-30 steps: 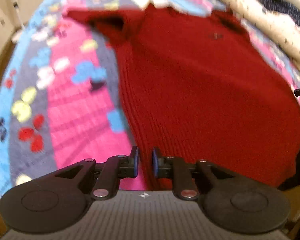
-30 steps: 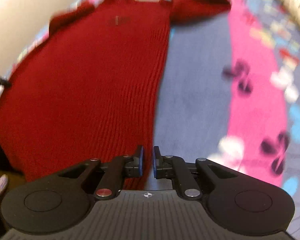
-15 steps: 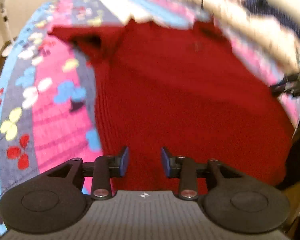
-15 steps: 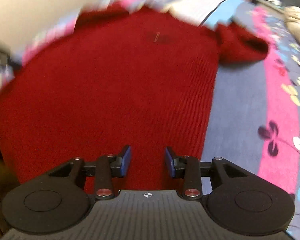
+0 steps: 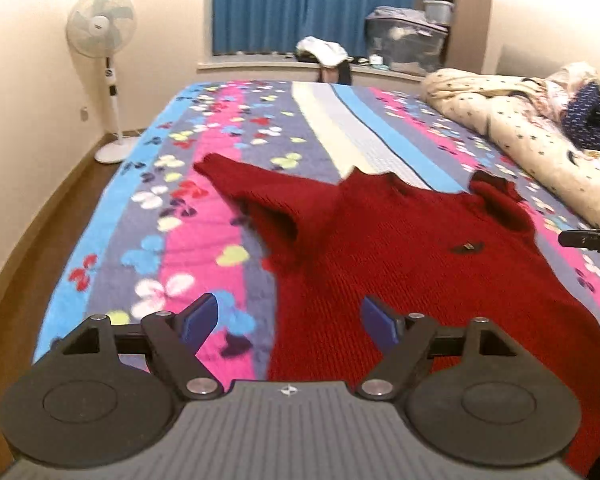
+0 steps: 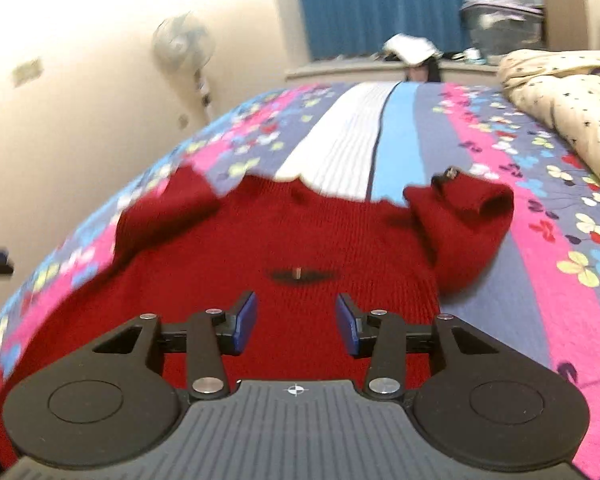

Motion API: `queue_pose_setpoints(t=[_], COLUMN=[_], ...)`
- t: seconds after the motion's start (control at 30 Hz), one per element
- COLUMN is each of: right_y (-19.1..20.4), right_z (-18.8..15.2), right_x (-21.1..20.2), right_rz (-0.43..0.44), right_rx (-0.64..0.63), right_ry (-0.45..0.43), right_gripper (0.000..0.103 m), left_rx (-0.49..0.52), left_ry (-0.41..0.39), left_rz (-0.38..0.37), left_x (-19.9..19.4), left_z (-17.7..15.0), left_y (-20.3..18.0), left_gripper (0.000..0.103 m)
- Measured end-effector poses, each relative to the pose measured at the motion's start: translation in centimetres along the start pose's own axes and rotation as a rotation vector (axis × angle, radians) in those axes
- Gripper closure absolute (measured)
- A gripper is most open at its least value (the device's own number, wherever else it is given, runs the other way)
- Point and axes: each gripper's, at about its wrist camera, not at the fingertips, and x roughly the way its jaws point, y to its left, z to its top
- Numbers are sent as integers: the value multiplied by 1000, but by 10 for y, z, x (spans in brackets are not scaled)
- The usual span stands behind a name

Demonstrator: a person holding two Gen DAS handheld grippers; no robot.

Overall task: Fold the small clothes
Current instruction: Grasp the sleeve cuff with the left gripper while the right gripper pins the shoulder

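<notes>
A red knit sweater (image 5: 420, 264) lies spread flat on the bed, its hem toward me, its neck at the far side, and a small dark logo on the chest. It also shows in the right wrist view (image 6: 284, 248). Its left sleeve (image 5: 256, 196) lies out to the left and its right sleeve (image 6: 464, 220) is bunched at the right. My left gripper (image 5: 286, 316) is open and empty over the sweater's lower left edge. My right gripper (image 6: 296, 320) is open and empty above the sweater's middle.
The bed has a striped bedspread (image 5: 160, 240) with butterflies. A cream quilt (image 5: 540, 140) is heaped at the right. A standing fan (image 5: 104, 40) is by the left wall. A windowsill with clutter and blue curtains (image 5: 300, 4) is at the back.
Both grippers have opened from nearly shut to wide open and let go of the sweater. Both have lifted and tilted up, so the room beyond the bed now shows.
</notes>
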Motion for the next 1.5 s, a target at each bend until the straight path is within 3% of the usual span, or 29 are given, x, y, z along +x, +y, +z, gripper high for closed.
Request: queue_pose_setpoints(t=[0.1,0.17,0.2,0.23,0.3,0.37,0.4,0.5,0.53,0.67,0.8,0.9,0.97,1.1,1.23,1.27,1.33,1.43,1.5], right_y=[4,3,1,0,-2,-9,-13,-17,-16,-13,-19,-19,-17,-17,-21,-22,-22,-21,-19], right_z=[15,26,32,37,44,49,50,54,55,65,67,67,66,64,63,63,61,58,59], right_x=[24,36,42,47,55,66,69,82,84,89,97,104,106,114,118,120,124,131,130], right_rz=[-49,-90,-124,-160,-220,-224,-216,-186,-178,-167,-138,-120,-109,-105,-109,-113,-120,-122,-117], right_rx=[82,127,139,142,158,205,237,296,292,247,262,264,255,244,246,245,242,237,223], right_ry=[-34,-55,-65,-70,-65,-42,-23,18,20,-3,32,63,69,88,97,99,109,128,125], right_gripper=[57,57,57,57,57,57,62,93,95,95,94,93,93,93,93,93,93,93,93], left_rx=[0,2,-5,-16,-38,-62,-76,-151,-179,-257,-363,-435,-471,-574,-584,-569,-489,-416,-474], left_ry=[25,42,56,72,93,114,122,152,161,173,178,173,166,140,172,169,175,129,34], left_rz=[30,61,63,60,58,52,52,47,40,49,70,133,152,84,47,61,99,181,254], left_x=[17,32,41,51,70,92,104,147,160,212,257,286,302,331,362,367,367,339,292], left_z=[25,39,46,54,68,80,87,104,108,117,121,126,129,132,135,135,140,145,142], left_y=[-4,-5,-4,-5,-3,0,2,14,18,39,67,93,107,127,124,121,115,124,147], left_gripper=[42,63,80,91,92,92,92,92,92,92,90,70,69,69,70,72,90,91,92])
